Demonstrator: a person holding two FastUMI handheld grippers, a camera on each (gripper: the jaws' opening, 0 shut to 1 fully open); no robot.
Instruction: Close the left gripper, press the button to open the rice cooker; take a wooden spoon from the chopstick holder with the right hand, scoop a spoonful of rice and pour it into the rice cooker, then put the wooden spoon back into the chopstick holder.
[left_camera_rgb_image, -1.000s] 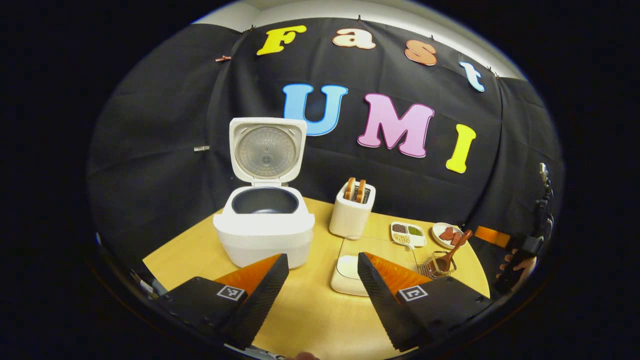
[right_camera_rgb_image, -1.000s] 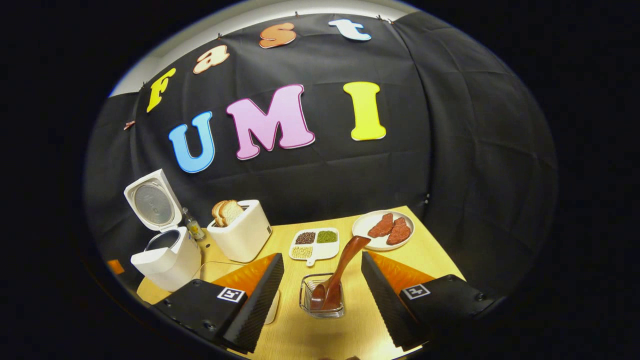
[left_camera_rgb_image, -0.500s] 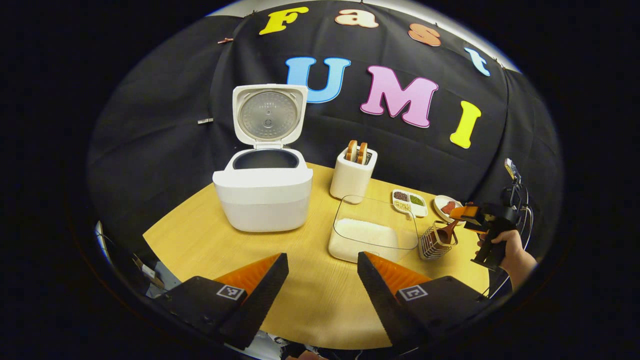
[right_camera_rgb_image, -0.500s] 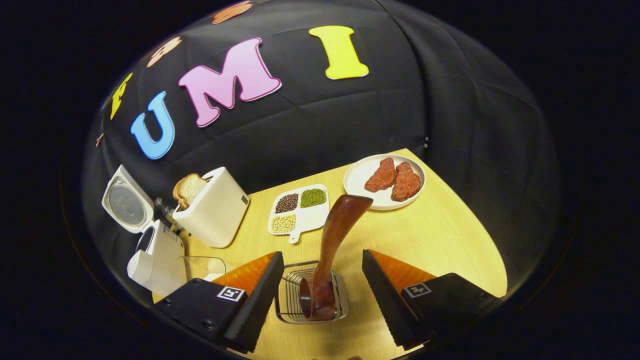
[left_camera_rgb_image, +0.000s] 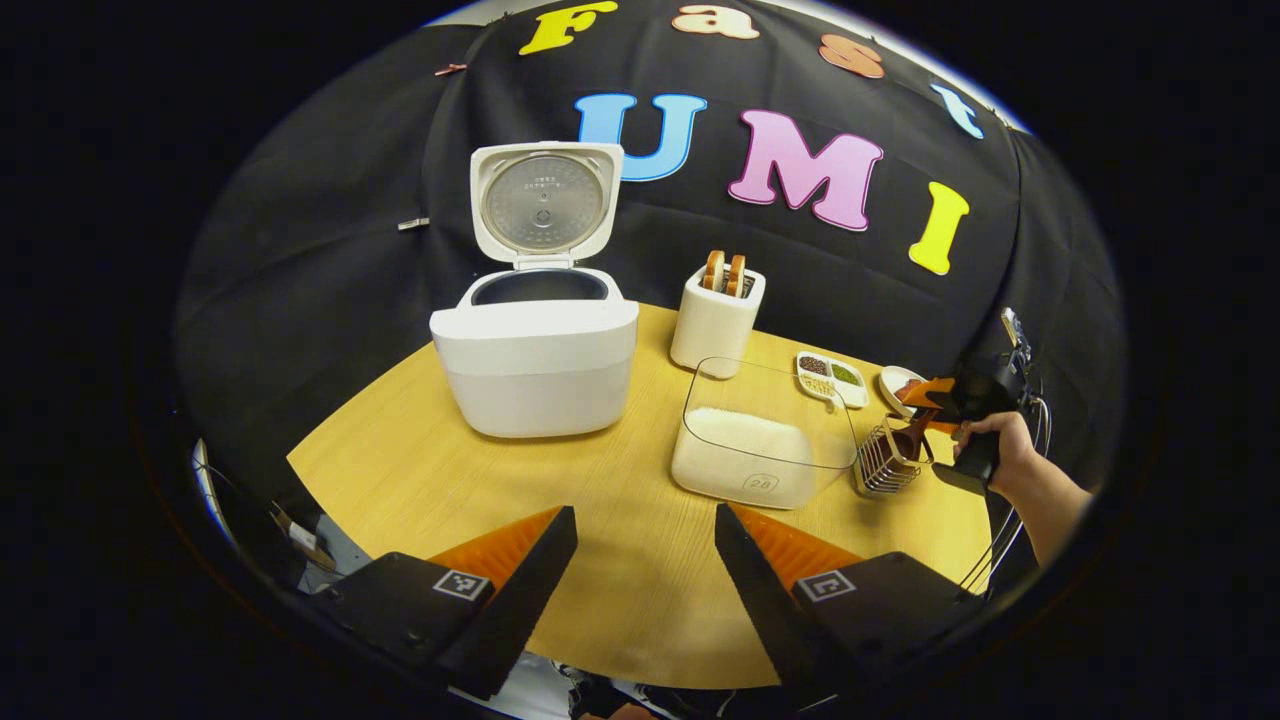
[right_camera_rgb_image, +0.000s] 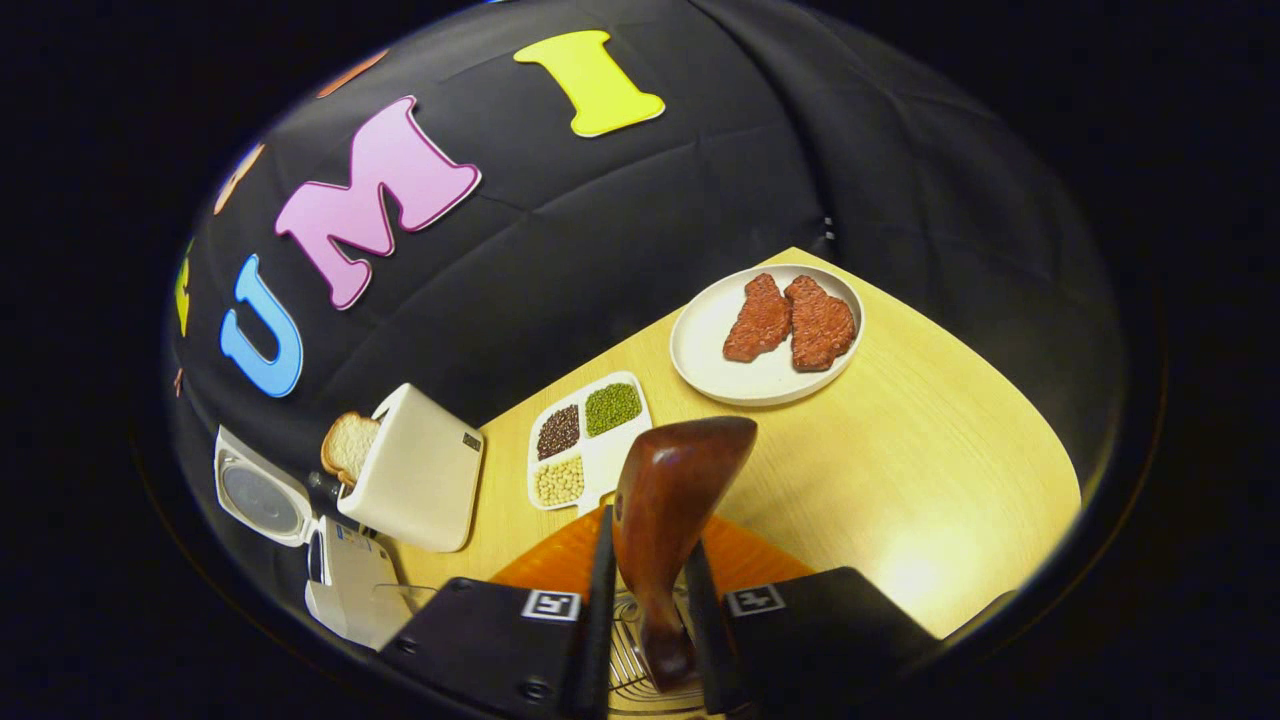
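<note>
Left gripper view: back from table, facing wall; right gripper view close, steeply down — both share toaster.

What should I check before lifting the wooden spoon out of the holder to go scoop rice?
1. Right gripper shut on the wooden spoon handle: ok, a finger presses each side.
2. Spoon bowl free of the chopstick holder wires: cannot tell, the bowl is hidden.
3. Rice cooker lid up, pot exposed: ok.
4. Rice container open on top, rice inside: ok.
5. Left gripper out of the path: ok, open at the near table edge.
</note>
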